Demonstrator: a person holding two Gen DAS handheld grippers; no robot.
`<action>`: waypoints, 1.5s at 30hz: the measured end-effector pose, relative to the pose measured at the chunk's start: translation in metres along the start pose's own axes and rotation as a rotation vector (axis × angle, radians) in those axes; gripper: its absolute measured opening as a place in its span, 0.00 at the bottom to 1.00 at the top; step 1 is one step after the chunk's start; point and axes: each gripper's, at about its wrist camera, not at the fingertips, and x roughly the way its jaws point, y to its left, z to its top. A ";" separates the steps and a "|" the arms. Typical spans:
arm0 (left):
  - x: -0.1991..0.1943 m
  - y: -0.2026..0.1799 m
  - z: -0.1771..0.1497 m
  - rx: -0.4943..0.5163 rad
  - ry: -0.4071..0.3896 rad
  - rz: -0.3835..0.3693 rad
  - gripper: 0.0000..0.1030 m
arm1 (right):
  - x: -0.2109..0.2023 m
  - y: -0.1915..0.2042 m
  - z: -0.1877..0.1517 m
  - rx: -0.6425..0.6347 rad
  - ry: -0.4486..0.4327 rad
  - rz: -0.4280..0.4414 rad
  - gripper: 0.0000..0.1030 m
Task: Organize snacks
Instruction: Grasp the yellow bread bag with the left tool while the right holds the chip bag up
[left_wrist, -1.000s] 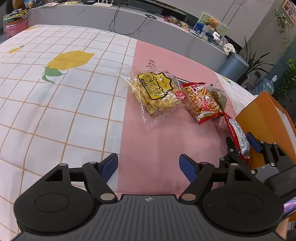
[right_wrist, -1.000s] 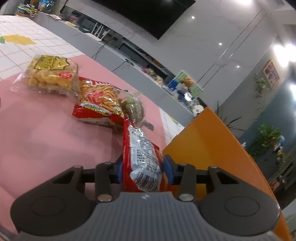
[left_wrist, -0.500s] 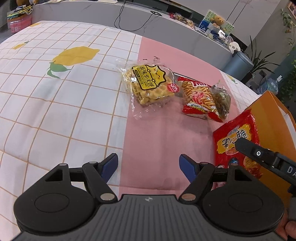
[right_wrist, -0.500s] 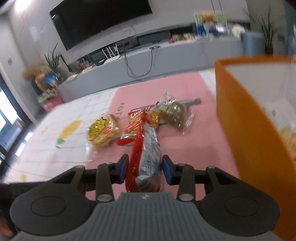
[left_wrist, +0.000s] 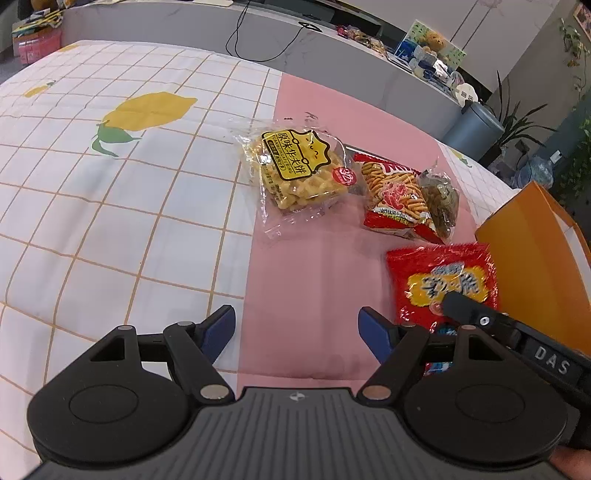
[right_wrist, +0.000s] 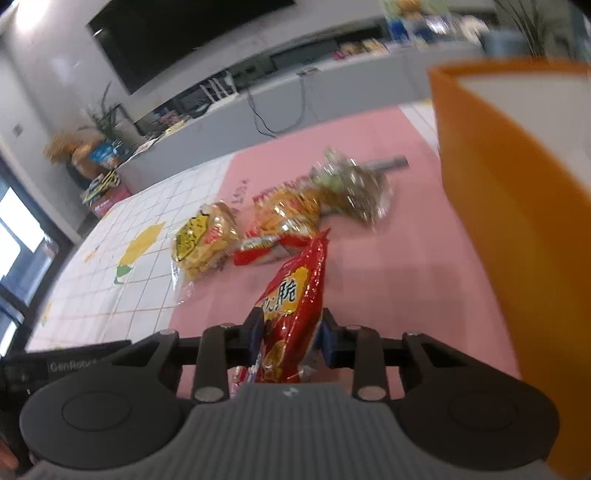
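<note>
1. Through the left wrist camera, the left gripper (left_wrist: 296, 325) hangs empty with its blue pads spread wide over the pink strip of the lemon-print tablecloth (left_wrist: 122, 206). A clear bag of yellow waffle biscuits (left_wrist: 299, 173) lies ahead, and just beside it a red bag of snack sticks (left_wrist: 395, 195) touches a small clear bag of dark green pieces (left_wrist: 441, 201). The red crisp packet (left_wrist: 443, 280) stands face-on at the right, beside the orange box (left_wrist: 539, 266), with the right tool's black finger in front of its lower half.

2. On the right wrist camera, the right gripper (right_wrist: 291, 338) is clamped on the red crisp packet (right_wrist: 291, 306); its jaws have just been closing, with the packet between the pads. They pinch it near its lower end, so most of it sticks out forward and leans left. The orange box (right_wrist: 517, 229) rises close on the right, its white inside partly visible. The three other bags stay on the cloth beyond.

3. Judged risks:
   - The packet is glossy, puffy and held by one end; it may slide or swing during the carry, especially if the wrist turns quickly.
   - Further squeezing could crush the crisps.
   - The box wall is tall and near; the free end could catch the rim and fold, or push the light box away.
</note>
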 end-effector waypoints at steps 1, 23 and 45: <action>0.000 0.000 0.000 -0.001 0.000 -0.001 0.86 | -0.003 0.003 0.001 -0.027 -0.019 -0.014 0.27; -0.001 0.000 0.000 0.006 0.007 0.000 0.86 | 0.009 0.043 -0.015 -0.480 0.086 -0.054 0.34; -0.016 -0.010 0.002 0.055 -0.001 0.034 0.86 | 0.015 0.033 -0.015 -0.401 -0.035 -0.040 0.23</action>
